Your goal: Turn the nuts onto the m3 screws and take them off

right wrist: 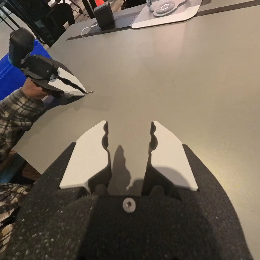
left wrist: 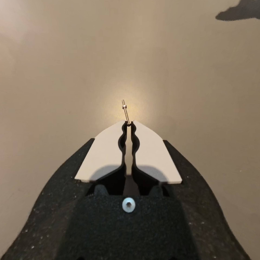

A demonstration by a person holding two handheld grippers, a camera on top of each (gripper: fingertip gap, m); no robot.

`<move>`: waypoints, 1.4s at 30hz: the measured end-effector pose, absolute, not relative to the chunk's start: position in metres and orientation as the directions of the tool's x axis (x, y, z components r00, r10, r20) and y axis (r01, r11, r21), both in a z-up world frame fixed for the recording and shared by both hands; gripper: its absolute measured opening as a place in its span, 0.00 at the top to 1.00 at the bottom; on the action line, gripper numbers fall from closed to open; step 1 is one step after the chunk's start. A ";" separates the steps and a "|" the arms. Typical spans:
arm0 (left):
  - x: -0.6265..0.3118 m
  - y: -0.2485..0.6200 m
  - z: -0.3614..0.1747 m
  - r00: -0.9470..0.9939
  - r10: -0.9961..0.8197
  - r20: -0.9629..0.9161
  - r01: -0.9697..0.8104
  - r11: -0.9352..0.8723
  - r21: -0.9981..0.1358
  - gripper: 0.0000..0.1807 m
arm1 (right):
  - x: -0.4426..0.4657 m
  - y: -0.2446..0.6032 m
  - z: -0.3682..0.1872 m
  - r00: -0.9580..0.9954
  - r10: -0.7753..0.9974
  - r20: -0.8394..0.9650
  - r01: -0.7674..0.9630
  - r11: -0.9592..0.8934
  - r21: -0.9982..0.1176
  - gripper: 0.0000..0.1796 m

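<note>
My left gripper [left wrist: 128, 122] is shut on the head end of a thin silver m3 screw [left wrist: 126, 114] that sticks out forward from its tips. A small nut [left wrist: 124, 106] sits on the screw near its far end. In the right wrist view the left gripper [right wrist: 84, 91] shows at the left, low over the grey table [right wrist: 168, 78], with the screw [right wrist: 89, 92] pointing right from its tips. My right gripper [right wrist: 129, 123] is open and empty above the table, apart from the left gripper and to its right.
A person's hand and plaid sleeve [right wrist: 18, 106] hold the left gripper. At the table's far edge stand a black box [right wrist: 104, 14] with a white cable and a light grey pad [right wrist: 166, 16]. A blue bin [right wrist: 11, 73] lies beyond the left edge. The grippers' ends are close to 25 cm from one another.
</note>
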State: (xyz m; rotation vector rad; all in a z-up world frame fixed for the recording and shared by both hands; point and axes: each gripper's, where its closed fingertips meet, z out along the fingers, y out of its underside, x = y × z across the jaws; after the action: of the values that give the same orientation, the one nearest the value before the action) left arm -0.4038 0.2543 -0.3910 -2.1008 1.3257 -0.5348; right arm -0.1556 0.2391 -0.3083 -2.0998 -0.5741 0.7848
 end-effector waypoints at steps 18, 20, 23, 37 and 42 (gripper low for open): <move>-0.397 0.266 -0.347 0.528 -0.847 0.065 -0.453 -0.345 -0.822 0.98 | -0.171 0.241 -0.296 0.661 0.657 -0.363 0.101 -0.557 -0.824 0.69; -0.392 0.269 -0.323 0.526 -0.846 0.085 -0.356 -0.310 -0.881 0.98 | -0.182 0.248 -0.284 0.617 0.675 -0.404 0.052 -0.547 -0.835 0.69; -0.382 0.273 -0.281 0.507 -0.855 0.111 -0.184 -0.233 -0.955 0.98 | -0.206 0.266 -0.256 0.490 0.720 -0.491 -0.060 -0.534 -0.843 0.71; -0.370 0.273 -0.218 0.417 -0.884 0.210 0.239 -0.116 -0.964 0.98 | -0.355 0.304 -0.200 -0.134 0.782 -0.609 -0.168 -0.624 -0.763 0.80; -0.368 0.271 -0.219 0.407 -0.887 0.219 0.241 -0.127 -0.962 0.98 | -0.370 0.295 -0.202 -0.226 0.754 -0.617 -0.156 -0.653 -0.741 0.83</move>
State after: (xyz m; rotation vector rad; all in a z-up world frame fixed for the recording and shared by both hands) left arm -0.3681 0.2712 -0.2191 -1.3575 0.6392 -1.0889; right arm -0.3701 0.2952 -0.2025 -1.4225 -0.7325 1.9334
